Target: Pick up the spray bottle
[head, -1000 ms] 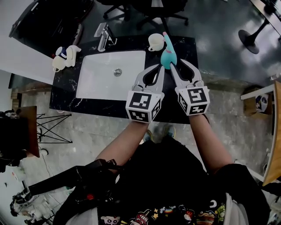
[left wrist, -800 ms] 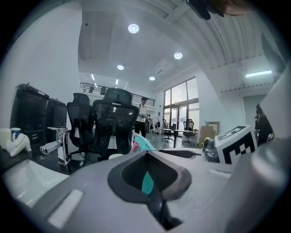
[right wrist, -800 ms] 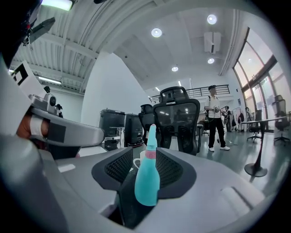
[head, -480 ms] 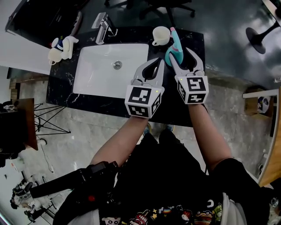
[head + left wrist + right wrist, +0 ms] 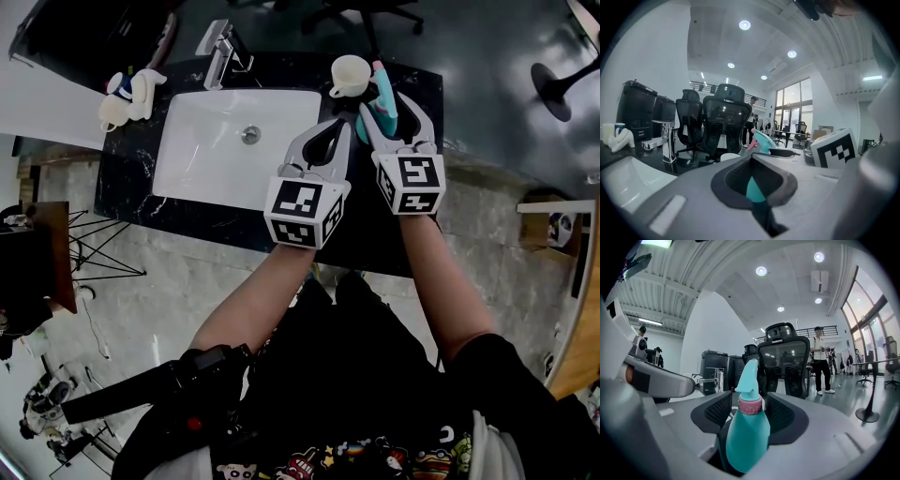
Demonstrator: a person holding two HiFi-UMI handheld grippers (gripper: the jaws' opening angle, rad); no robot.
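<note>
Two grippers sit over the counter. The right gripper, jaws just opened wide, straddles the upright teal spray bottle beside a cup. The left gripper is clenched and empty.

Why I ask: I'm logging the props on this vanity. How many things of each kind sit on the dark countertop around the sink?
Teal spray bottle: 1
White cup: 1
Chrome faucet: 1
White-and-blue cluster at the left end, kind unclear, counted as one: 1
Total: 4
</note>
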